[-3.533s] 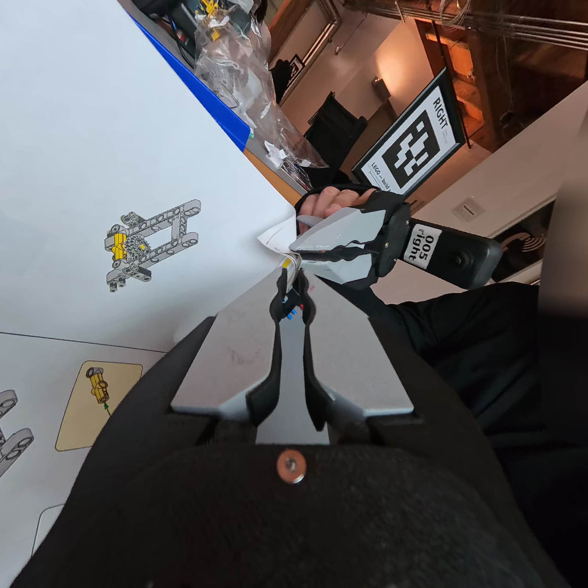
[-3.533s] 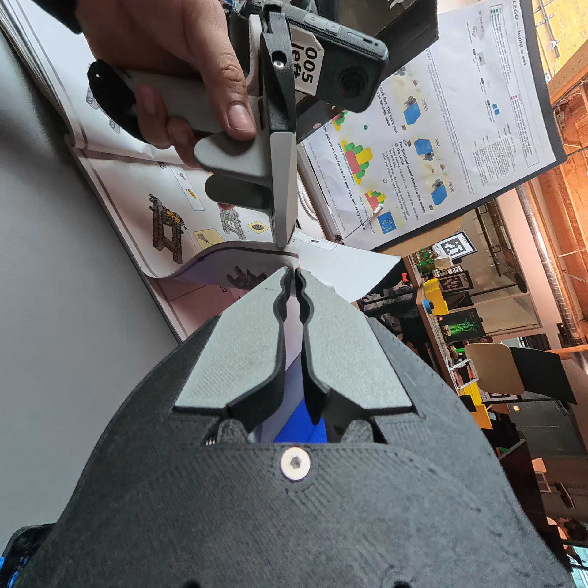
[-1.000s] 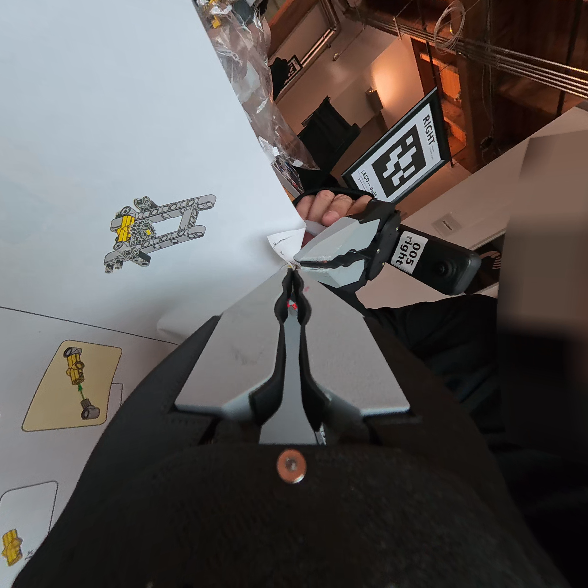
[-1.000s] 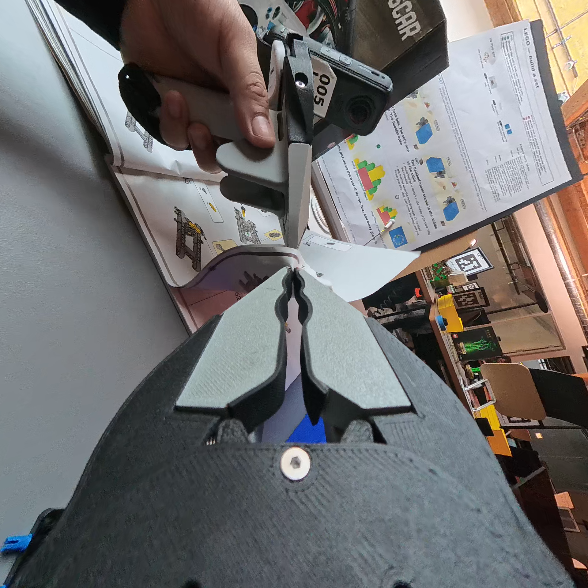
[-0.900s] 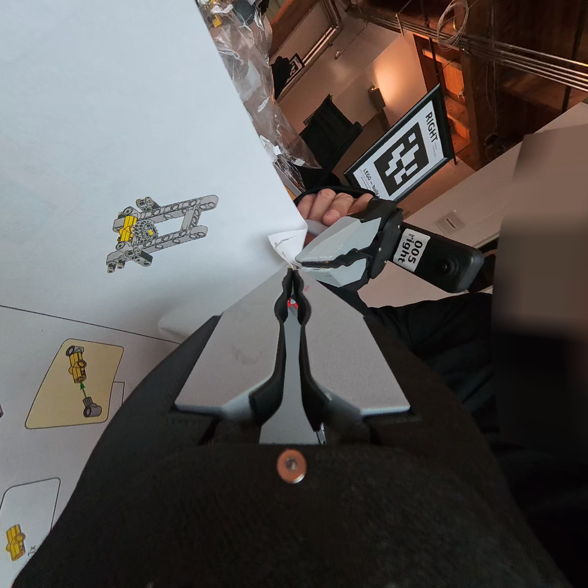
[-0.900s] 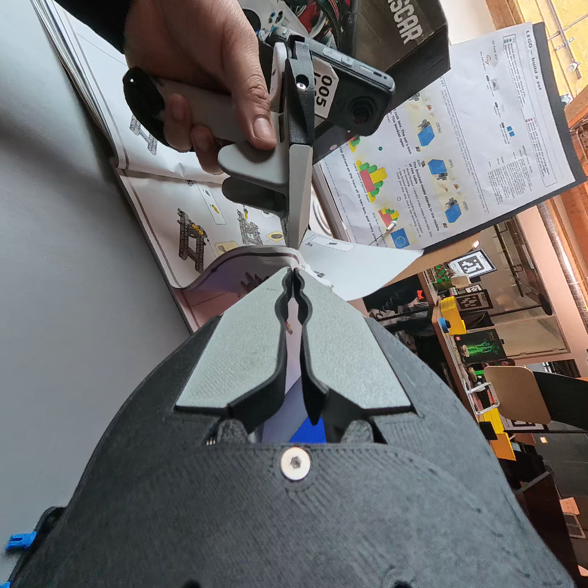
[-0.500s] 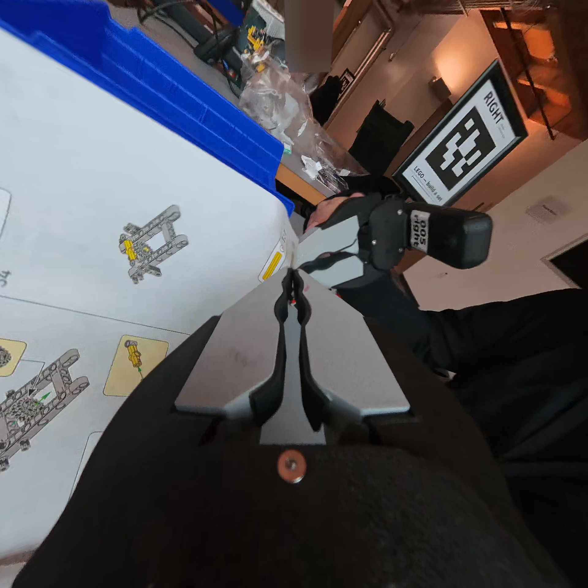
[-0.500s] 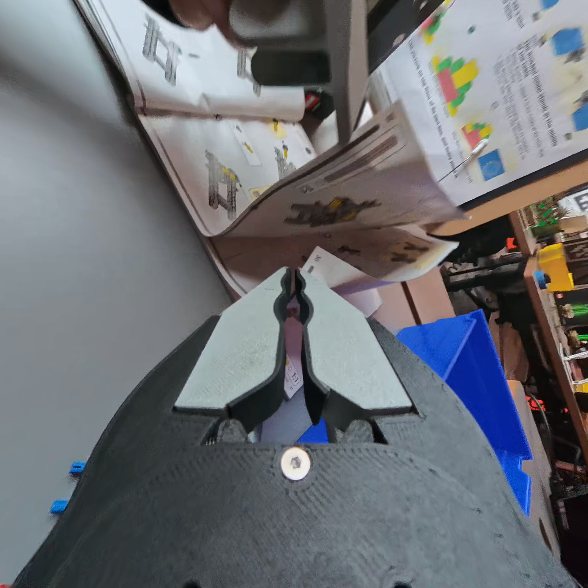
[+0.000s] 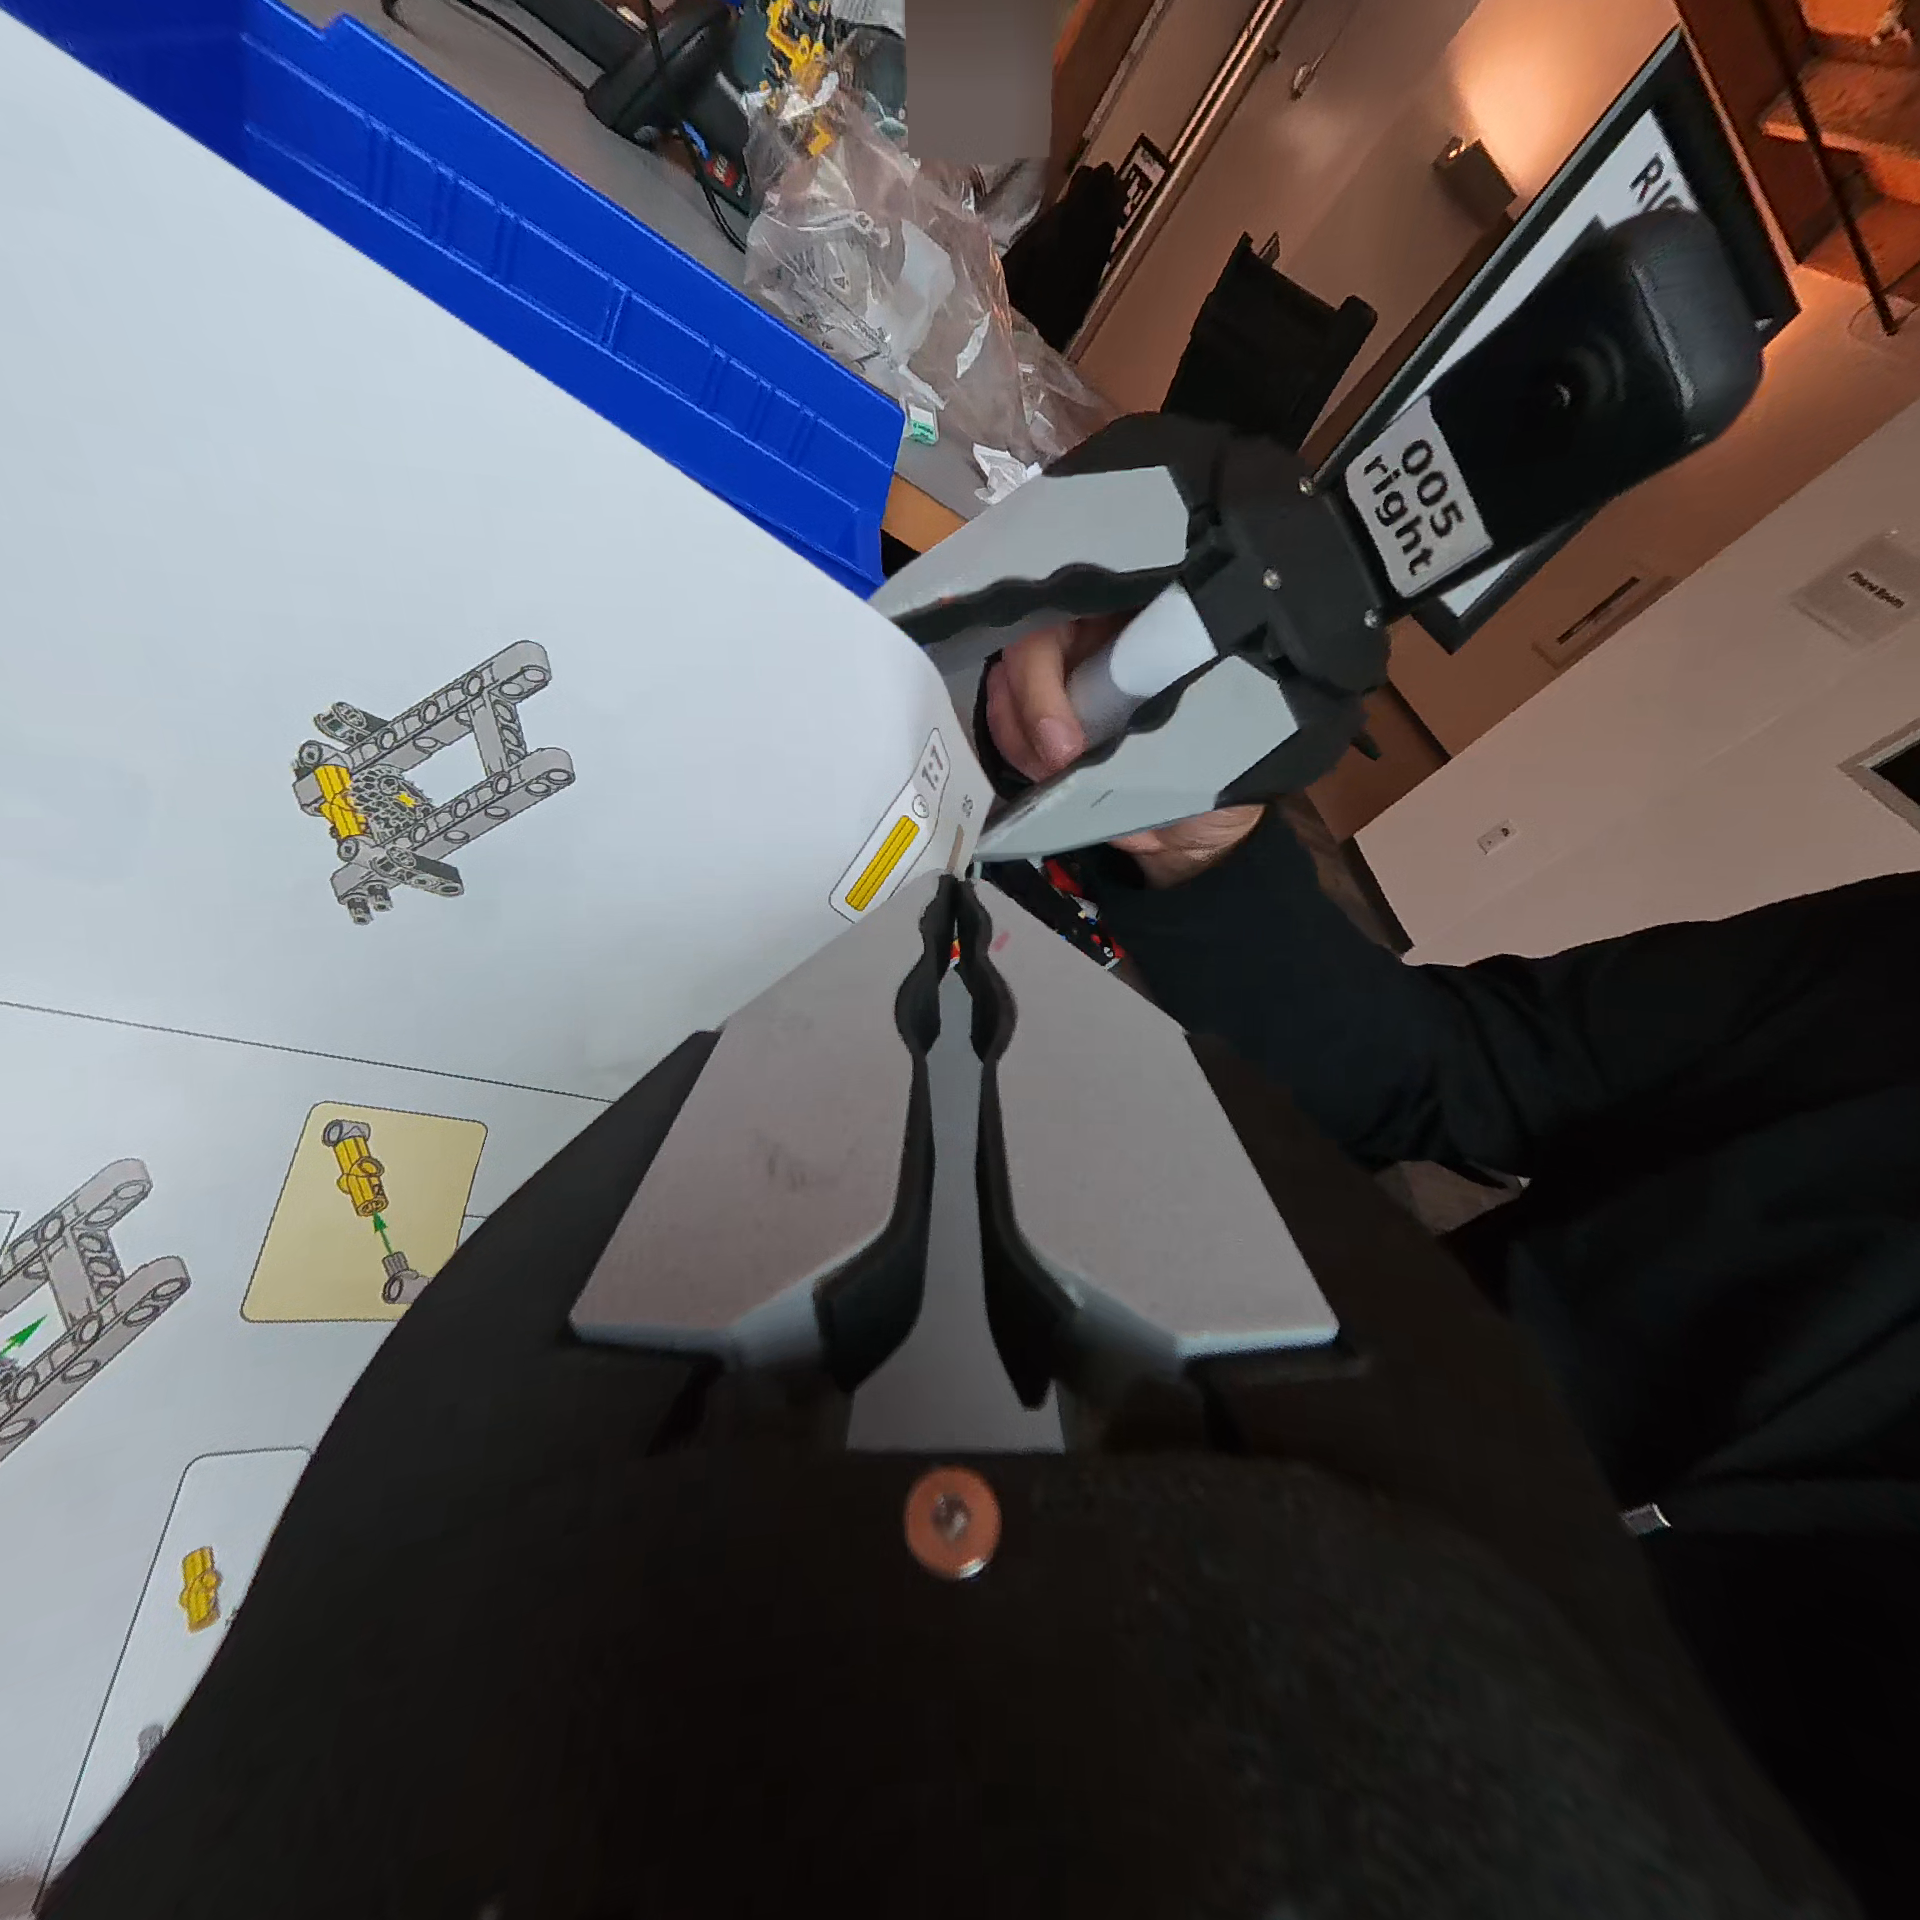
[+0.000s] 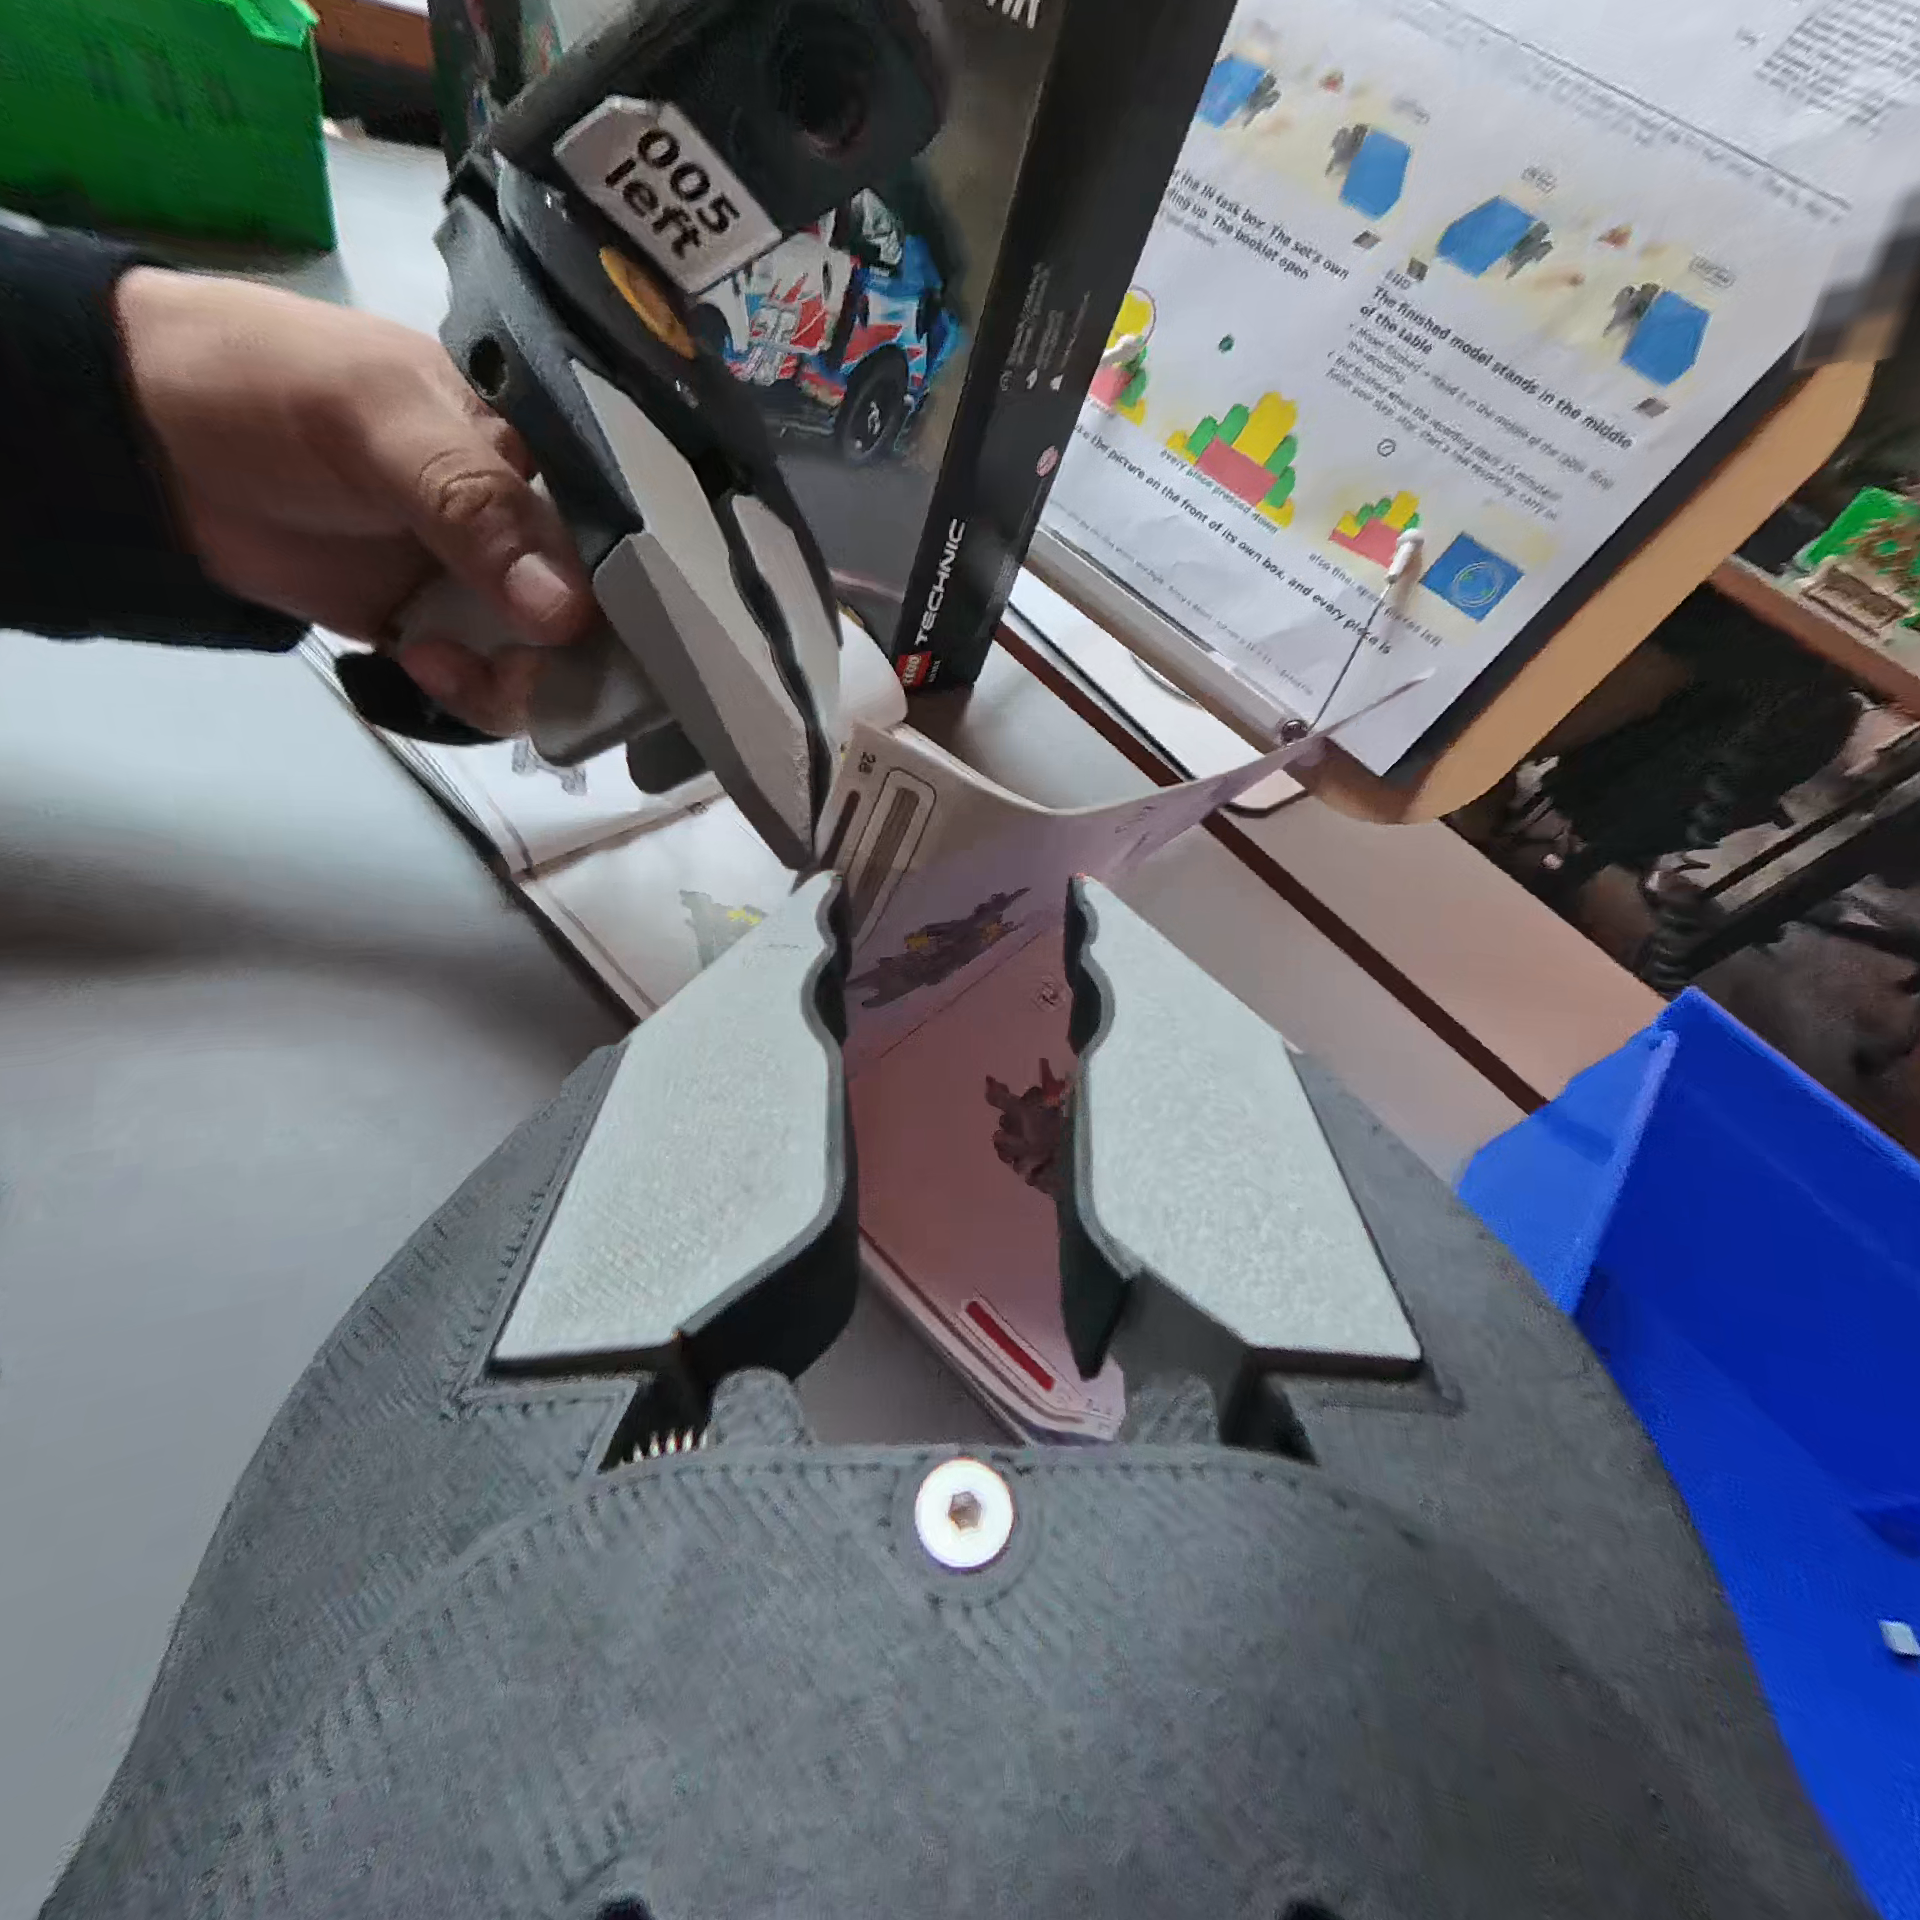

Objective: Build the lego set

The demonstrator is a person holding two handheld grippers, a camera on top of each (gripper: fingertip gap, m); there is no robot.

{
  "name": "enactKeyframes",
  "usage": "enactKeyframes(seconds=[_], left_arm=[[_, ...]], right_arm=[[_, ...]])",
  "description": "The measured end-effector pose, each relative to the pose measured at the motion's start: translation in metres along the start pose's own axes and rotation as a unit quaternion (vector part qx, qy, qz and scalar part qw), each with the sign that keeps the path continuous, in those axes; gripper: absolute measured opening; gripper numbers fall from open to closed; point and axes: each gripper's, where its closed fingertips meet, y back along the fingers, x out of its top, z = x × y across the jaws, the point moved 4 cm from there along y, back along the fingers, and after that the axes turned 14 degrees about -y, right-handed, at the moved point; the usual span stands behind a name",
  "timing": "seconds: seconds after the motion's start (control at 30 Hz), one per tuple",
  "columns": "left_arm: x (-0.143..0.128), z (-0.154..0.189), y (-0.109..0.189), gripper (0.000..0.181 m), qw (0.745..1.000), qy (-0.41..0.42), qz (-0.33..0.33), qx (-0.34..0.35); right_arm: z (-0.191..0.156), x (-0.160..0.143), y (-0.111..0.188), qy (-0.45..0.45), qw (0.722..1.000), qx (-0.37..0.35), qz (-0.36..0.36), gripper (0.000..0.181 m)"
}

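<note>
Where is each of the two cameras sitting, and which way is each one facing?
Left wrist view: sits on the left gripper, looks along its shut fingers across the instruction booklet; the right gripper and a sleeve show.
Right wrist view: sits on the right gripper, looks between its open fingers at a lifted page; the left gripper and hand show.
Shared: booklet, blue bin, both grippers.

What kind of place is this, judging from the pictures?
Probably an indoor workshop or lab bench set up for recording. A printed instruction sheet stands on a board, a marker sign stands behind, and blue bins and parts bags sit nearby.
</note>
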Motion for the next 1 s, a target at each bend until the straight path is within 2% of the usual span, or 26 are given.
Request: enactKeyframes(seconds=[0.1,0.13,0.2,0.23,0.33,0.47,0.6,0.63,0.67,0.7,0.8,0.87,0.93,1.0], left_arm=[[0.0,0.0,-0.002,0.0,1.0,-0.003,0.001,0.0],[0.0,0.0,-0.003,0.0,1.0,-0.005,0.002,0.001],[0.0,0.0,-0.006,0.0,1.0,-0.006,0.002,-0.001],[-0.001,0.001,-0.007,0.0,1.0,-0.006,0.001,-0.003],[-0.005,0.0,-0.01,0.0,1.0,-0.007,-0.003,-0.003],[-0.014,-0.003,-0.009,0.0,1.0,0.004,-0.004,0.002],[-0.021,-0.004,-0.008,0.0,1.0,0.017,-0.001,-0.003],[-0.021,-0.003,-0.007,0.0,1.0,0.019,0.001,-0.004],[-0.023,-0.004,-0.007,0.0,1.0,0.02,-0.001,-0.001],[-0.025,-0.004,-0.006,0.0,1.0,0.021,-0.007,0.001],[-0.029,-0.008,0.001,0.0,0.999,0.031,-0.02,0.015],[-0.026,-0.016,0.012,0.0,0.998,0.036,-0.014,0.049],[-0.025,-0.028,0.02,0.0,0.995,0.04,-0.018,0.088],[-0.03,-0.033,0.018,0.0,0.993,0.048,-0.039,0.097]], right_arm=[[-0.001,-0.005,0.001,0.032,0.999,-0.01,-0.008,0.036],[-0.003,-0.004,0.0,0.015,1.0,0.004,-0.009,0.039],[-0.009,-0.002,-0.002,-0.015,0.999,0.038,-0.007,0.056],[-0.01,-0.003,-0.004,-0.018,0.999,0.04,-0.012,0.056],[-0.009,-0.01,-0.009,-0.001,0.999,0.024,-0.034,0.049],[-0.018,-0.019,-0.015,0.018,0.997,0.047,-0.059,0.028],[-0.017,-0.039,-0.027,0.11,0.987,-0.012,-0.118,0.02],[-0.018,-0.044,-0.03,0.128,0.983,-0.019,-0.132,0.015],[-0.02,-0.047,-0.032,0.141,0.98,-0.02,-0.14,0.002],[-0.022,-0.048,-0.033,0.152,0.978,-0.019,-0.142,0.0],[-0.025,-0.051,-0.035,0.167,0.975,-0.013,-0.148,0.0],[-0.024,-0.053,-0.034,0.167,0.974,-0.012,-0.15,0.0],[-0.017,-0.058,-0.036,0.13,0.978,-0.005,-0.161,0.0],[-0.008,-0.068,-0.037,0.09,0.976,-0.006,-0.197,0.0]])
